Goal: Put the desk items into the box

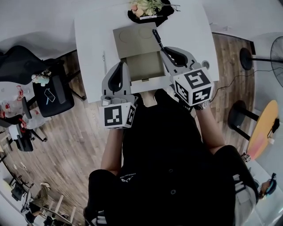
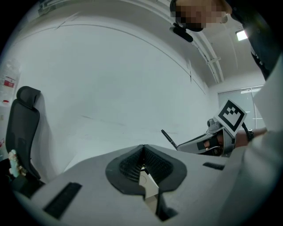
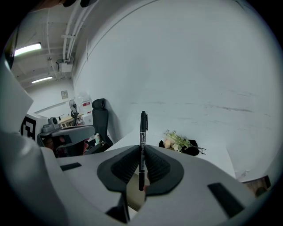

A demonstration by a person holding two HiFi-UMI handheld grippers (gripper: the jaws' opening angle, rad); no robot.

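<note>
Early days, I reckon. The right gripper (image 3: 141,164) is clamped on a slim black pen (image 3: 143,141) and hangs over the open brown cardboard box (image 1: 142,66) on the white desk (image 1: 93,35). The inside of the box looks bare, so nothing's gone in yet. The left gripper (image 2: 143,167) is closed on nothing, by the box's near left corner. A bunch of flowers (image 1: 146,6) sits beyond the box.

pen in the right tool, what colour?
Black pen, clearest in the right gripper view.
</note>
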